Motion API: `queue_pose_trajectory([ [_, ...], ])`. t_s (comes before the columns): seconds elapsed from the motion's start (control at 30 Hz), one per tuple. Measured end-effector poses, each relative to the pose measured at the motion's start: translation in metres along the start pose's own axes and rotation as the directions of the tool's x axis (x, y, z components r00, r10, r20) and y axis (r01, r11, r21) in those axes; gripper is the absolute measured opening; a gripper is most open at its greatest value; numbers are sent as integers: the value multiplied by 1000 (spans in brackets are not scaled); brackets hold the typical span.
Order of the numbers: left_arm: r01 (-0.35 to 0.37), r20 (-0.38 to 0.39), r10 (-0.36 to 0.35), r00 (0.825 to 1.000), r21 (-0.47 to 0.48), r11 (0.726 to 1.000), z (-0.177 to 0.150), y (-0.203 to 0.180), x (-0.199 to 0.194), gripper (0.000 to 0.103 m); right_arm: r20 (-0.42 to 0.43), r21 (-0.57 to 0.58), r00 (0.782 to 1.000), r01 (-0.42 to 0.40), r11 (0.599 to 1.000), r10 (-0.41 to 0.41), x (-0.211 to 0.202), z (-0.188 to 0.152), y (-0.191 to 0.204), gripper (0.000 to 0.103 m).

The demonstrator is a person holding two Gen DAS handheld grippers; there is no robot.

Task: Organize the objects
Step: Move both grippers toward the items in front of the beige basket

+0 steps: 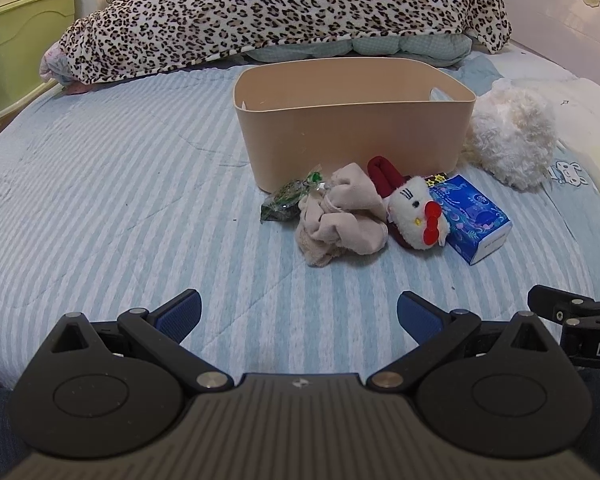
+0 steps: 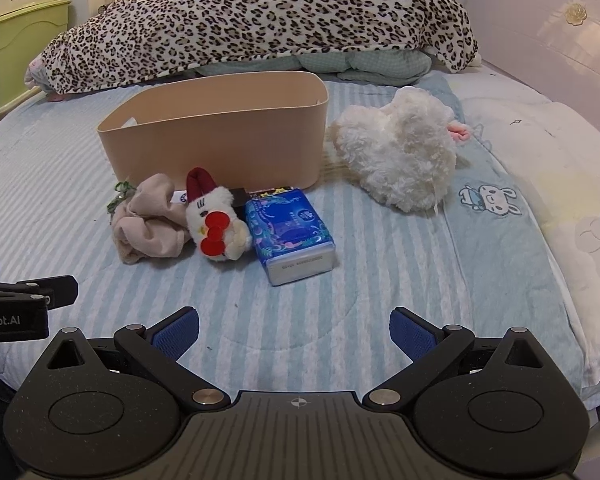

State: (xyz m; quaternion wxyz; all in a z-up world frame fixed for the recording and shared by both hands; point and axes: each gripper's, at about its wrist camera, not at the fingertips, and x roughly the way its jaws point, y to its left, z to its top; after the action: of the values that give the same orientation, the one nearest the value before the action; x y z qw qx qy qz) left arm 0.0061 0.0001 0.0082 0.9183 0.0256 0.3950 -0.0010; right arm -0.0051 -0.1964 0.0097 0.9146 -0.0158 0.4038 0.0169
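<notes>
**Both grippers open over the bed, small things piled before the bin**

The bed [image 1: 100, 168], spread with a blue-and-white striped cover, carries everything. Along its far edge lies a leopard-print blanket [image 1: 284, 12] heaped over green-checked bedding. A beige plastic bin [image 1: 352, 136] stands upright near the middle of the bed, toward that far edge; the views show only its walls and inside rim, not what lies at its bottom. Just beside the bin, toward the bed's right edge, rests a fluffy white plush toy [image 2: 400, 152].

On the near side of the bin lies a tight row of smaller things. A blue tissue pack [image 2: 292, 232] sits at the right end, touching a white cat plush with a red bow [image 2: 216, 224]. Next comes a crumpled beige cloth [image 2: 152, 224], pressed against the plush. At the left end lies a green and clear wrapper [image 1: 288, 200], touching the cloth.

The left gripper [image 1: 298, 314] and the right gripper [image 2: 294, 330] hang side by side near the bed's front edge, well apart from the pile. Each has its jaws spread wide with nothing between the blue pads.
</notes>
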Motion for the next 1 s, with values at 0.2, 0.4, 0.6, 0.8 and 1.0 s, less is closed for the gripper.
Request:
queue_pose_trajectory([
  [0.2,8,-7,-8,1000,10,1000,2,-4,7,103,3,11,1000,6,1000,-6,6,1,-5,103],
  [0.4,4,-5,-4,1000,24,1000,9,-6,16,103,10,3,1000,20,1000,-20,15,4,-6,103],
  [0.6,8,4,-9,1000,34,999,20,-3,33,103,23,-16,999,28,999,-28,30,10,-7,103],
  [0.8,35,-17,-35,999,12,999,33,5,58,103,46,-49,998,36,998,-33,53,22,-8,103],
  [1.0,19,-4,-19,1000,26,999,42,7,80,103,35,-69,999,26,997,-24,84,29,-6,103],
])
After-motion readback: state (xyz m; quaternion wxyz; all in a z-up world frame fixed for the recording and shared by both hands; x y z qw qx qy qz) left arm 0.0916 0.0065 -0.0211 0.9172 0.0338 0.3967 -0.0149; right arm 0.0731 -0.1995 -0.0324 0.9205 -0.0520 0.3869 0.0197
